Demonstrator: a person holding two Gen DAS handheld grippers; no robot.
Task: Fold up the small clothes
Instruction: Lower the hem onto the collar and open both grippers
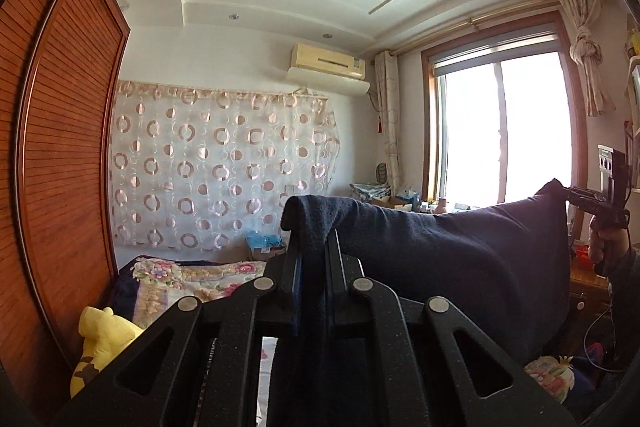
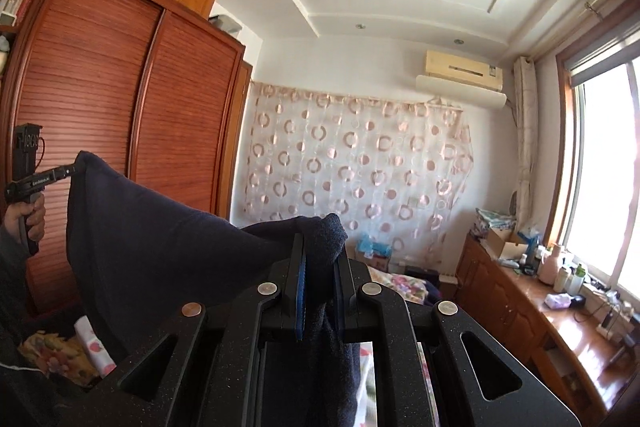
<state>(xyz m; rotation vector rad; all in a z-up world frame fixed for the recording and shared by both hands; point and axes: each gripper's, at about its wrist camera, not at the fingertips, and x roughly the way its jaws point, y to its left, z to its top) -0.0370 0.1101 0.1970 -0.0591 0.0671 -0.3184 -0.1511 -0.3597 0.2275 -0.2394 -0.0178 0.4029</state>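
The dark navy garment hangs in the air above the bed, stretched between two grips, its top edge sagging a little in the middle and its body drooping below; it looks like a soft knit, light and limp, the sort of cloth that will not hold a shape by itself and will swing or bunch if moved fast. One upper corner is pinched in the left hand-held gripper, whose jaws are clamped together on a bunched fold of the fabric; the opposite corner is pinched the same way in the right hand-held gripper, also closed tight on cloth; both point roughly level toward the far wall. From each wrist view the other tool shows at the far end of the cloth, held by a hand on its grip.

Judging by the drape, the corners are the right places to hold, since they keep the piece spread; a grip nearer the middle would let the sides collapse; thin bunched cloth may also slip from the pads if tugged.

Around it stand a reddish slatted wardrobe, a sheer curtain with ring patterns on the far wall, a bright window, and a yellow plush toy by the bed.
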